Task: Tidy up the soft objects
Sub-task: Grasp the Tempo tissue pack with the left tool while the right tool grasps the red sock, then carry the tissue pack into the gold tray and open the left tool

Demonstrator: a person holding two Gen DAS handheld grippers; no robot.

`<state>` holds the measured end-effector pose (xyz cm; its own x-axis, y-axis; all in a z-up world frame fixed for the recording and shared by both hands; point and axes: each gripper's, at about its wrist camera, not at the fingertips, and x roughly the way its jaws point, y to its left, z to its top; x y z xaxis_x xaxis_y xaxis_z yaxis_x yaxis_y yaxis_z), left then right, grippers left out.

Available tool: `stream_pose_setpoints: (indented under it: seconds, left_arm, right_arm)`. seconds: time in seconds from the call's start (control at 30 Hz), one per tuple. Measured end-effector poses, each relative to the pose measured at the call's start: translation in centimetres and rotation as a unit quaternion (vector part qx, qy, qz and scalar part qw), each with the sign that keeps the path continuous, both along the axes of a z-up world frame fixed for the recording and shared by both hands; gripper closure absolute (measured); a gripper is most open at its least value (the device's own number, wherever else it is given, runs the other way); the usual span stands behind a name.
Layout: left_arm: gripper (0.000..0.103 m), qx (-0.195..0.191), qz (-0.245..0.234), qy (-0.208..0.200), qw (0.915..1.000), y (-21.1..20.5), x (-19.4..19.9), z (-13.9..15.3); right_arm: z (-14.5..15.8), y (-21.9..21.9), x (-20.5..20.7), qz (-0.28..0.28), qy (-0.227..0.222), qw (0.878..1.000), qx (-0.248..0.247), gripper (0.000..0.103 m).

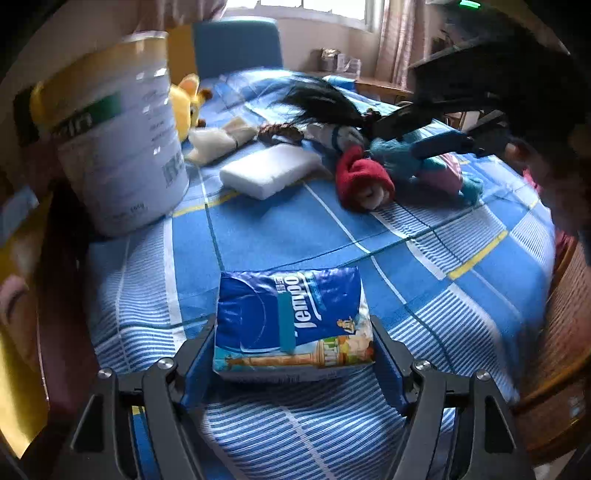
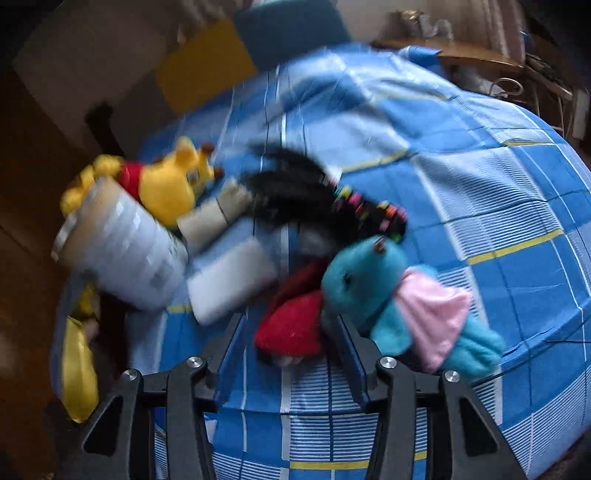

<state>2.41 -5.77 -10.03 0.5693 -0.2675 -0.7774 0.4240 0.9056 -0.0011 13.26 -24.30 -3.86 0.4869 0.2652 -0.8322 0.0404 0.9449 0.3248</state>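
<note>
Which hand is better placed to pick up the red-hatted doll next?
Right. The right gripper already straddles the red-hatted doll, its jaws on either side of the hat. The left gripper is occupied, its jaws flanking the tissue pack, far from the doll.

The blue tissue pack [image 1: 293,325] reads "Tempo", seen upside down; print on the white canister [image 1: 122,147] is too blurred to read.

Tissue pack [image 1: 291,325] before, seemingly, sponge [image 1: 271,170].

Daylight comes through a window [image 1: 332,9] hung with pale pink curtains [image 1: 393,40]. A blue upholstered chair back [image 1: 236,46] stands at the far edge of the blue, white and yellow checked cloth [image 1: 424,258]. A brown wooden side shelf [image 2: 476,55] sits along the wall.
</note>
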Motion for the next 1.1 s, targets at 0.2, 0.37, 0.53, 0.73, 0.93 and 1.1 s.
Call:
stream_pose_setpoints:
  seconds: [0.2, 0.37, 0.53, 0.73, 0.93, 1.1]
  left_arm:
    - [0.028, -0.018, 0.006, -0.001, 0.9998, 1.0, -0.4, 0.1]
    - [0.028, -0.02, 0.009, -0.008, 0.9997, 1.2, -0.8, 0.0]
    - [0.028, -0.022, 0.009, -0.011, 0.9997, 1.2, -0.8, 0.0]
    - [0.028, -0.021, 0.01, -0.013, 0.9997, 1.3, -0.9, 0.0]
    - [0.028, -0.018, 0.01, -0.014, 0.9997, 1.3, -0.9, 0.0]
    - [0.028, -0.019, 0.01, -0.015, 0.9997, 1.4, -0.9, 0.0]
  right_arm:
    - [-3.4, 0.7, 2.3, -0.013, 0.063, 0.998, 0.0, 0.054]
    - [-4.9, 1.5, 3.1, -0.011, 0.067, 0.997, -0.023, 0.071]
    - [-5.4, 1.3, 2.8, 0.0, 0.066, 0.998, -0.018, 0.071]
    - [-5.7, 0.6, 2.5, 0.008, 0.06, 0.998, -0.013, 0.071]
    - [-5.4, 1.8, 1.9, 0.034, 0.05, 0.996, -0.058, 0.07]
    - [-5.4, 2.9, 1.7, 0.049, 0.042, 0.994, -0.085, 0.07]
